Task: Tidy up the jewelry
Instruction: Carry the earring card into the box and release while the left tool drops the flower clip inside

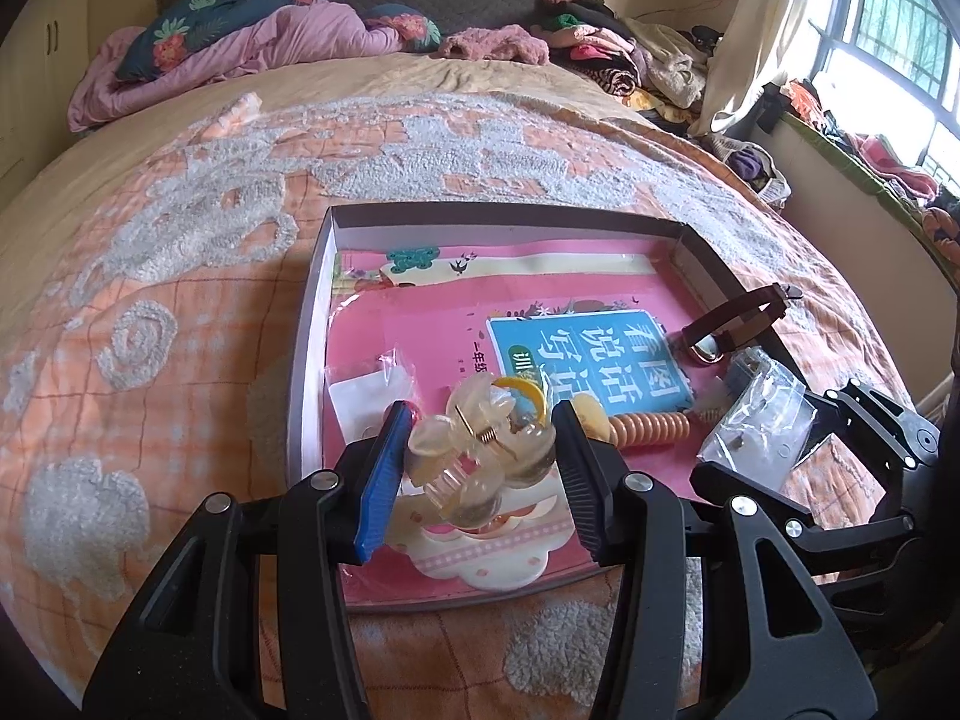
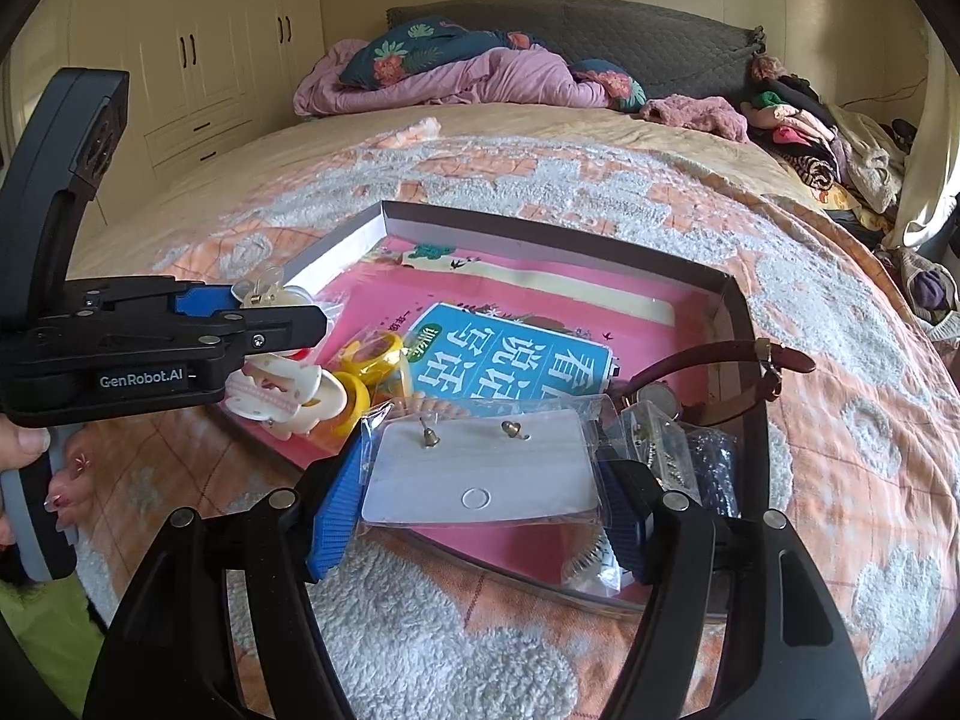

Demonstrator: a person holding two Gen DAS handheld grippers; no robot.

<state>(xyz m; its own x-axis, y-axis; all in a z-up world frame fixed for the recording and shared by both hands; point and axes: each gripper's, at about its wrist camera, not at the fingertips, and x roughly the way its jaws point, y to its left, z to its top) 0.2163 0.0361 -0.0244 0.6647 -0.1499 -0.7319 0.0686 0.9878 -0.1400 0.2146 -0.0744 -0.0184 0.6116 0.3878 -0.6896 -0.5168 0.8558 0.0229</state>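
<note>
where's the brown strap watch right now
The watch lies at the right edge of the shallow box, strap draped over its wall, just beyond the bagged earring card between the right tongs; the left wrist view shows it too.

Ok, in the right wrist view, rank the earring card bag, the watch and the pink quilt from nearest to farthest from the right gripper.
1. Earring card bag, between the right gripper fingers.
2. Watch, right, inside the tray.
3. Pink quilt, at the bed's far end.

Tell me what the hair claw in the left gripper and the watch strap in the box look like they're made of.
Hair claw: looks like translucent, glossy plastic in pale yellow; the background shows through it, and a small metal spring sits at its hinge.
Watch strap: probably leather or imitation leather, smooth reddish brown, with a metal buckle at its end; which of the two cannot be told.
</note>
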